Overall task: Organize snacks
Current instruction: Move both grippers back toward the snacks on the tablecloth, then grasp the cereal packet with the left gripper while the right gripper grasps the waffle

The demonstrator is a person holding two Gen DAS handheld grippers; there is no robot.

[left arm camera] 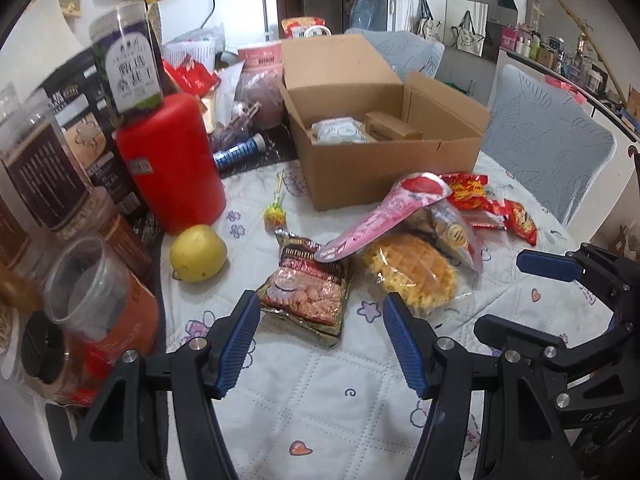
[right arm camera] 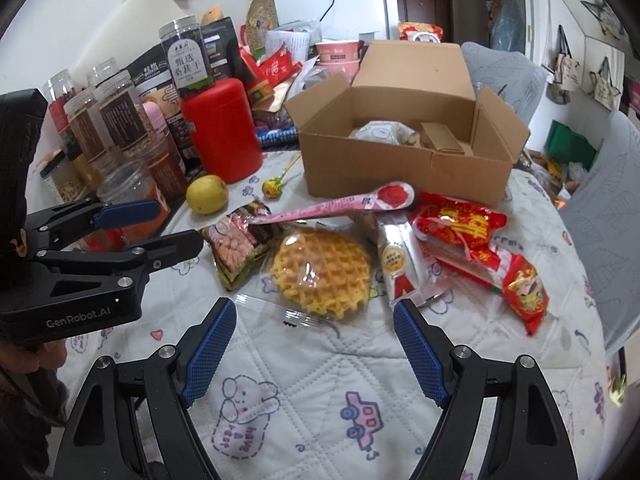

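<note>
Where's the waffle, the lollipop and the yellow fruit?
waffle [right arm camera: 320, 272]: right wrist view, its middle.
lollipop [right arm camera: 273, 189]: right wrist view, wrapped head.
yellow fruit [left arm camera: 199, 253]: left wrist view, its middle.

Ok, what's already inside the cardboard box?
Inside the cardboard box lie a white wrapped packet and a small brown carton. The front wall hides the floor beneath and in front of them, so anything lower down cannot be seen.

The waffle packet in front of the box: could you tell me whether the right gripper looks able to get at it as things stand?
Probably yes: the right gripper is open just before the waffle packet, nothing between, though the pink packet overlaps its far edge.
</note>
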